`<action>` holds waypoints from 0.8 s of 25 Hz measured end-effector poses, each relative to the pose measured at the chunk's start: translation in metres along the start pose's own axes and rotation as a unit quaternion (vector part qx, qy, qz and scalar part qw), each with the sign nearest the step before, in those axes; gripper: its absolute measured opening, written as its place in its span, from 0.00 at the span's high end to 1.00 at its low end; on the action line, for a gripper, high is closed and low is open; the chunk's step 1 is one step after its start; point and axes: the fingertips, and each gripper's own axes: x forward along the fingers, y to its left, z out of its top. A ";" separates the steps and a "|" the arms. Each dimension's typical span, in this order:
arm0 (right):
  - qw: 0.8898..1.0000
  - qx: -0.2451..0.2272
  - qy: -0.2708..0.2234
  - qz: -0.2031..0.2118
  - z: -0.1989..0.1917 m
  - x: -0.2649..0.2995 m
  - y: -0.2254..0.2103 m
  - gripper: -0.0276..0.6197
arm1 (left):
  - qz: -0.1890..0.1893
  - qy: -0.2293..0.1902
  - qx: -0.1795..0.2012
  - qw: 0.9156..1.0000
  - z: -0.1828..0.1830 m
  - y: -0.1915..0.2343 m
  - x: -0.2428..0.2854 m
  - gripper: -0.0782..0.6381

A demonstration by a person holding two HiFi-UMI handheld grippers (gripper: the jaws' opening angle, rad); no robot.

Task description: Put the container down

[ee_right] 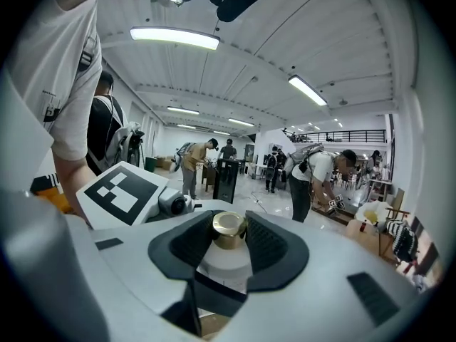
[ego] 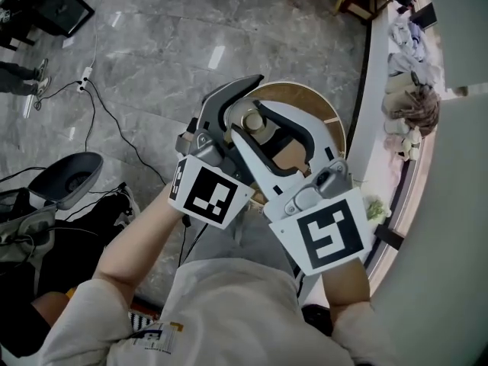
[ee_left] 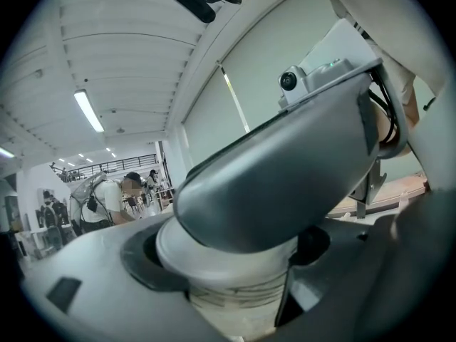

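The white cylindrical container with a gold cap [ego: 252,120] hangs over the round wooden worktop [ego: 305,96], with the left gripper [ee_left: 239,262] clenched on its body and the right gripper [ee_right: 229,242] at its neck. It should come down upright, and neither grip should loosen until the base rests.

In the head view, the jaws of the left hand-held gripper [ego: 235,114] and the right hand-held gripper [ego: 278,139] hide most of the container [ego: 252,120]. In the left gripper view, the right hand-held gripper's body covers the container's top and the picture's bottom edge cuts off its base. The round wooden top [ego: 305,96] below is partly covered. The small items on the counter [ego: 364,120] are too blurred to name.
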 end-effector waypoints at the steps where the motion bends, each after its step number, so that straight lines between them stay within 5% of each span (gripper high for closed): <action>1: 1.000 0.002 0.001 -0.001 -0.005 0.004 -0.002 0.74 | -0.001 0.000 -0.006 1.000 -0.006 0.001 0.003 0.38; 20: 0.999 0.022 0.042 -0.002 -0.129 0.083 -0.018 0.74 | -0.031 0.019 -0.036 0.999 -0.149 -0.003 0.038 0.38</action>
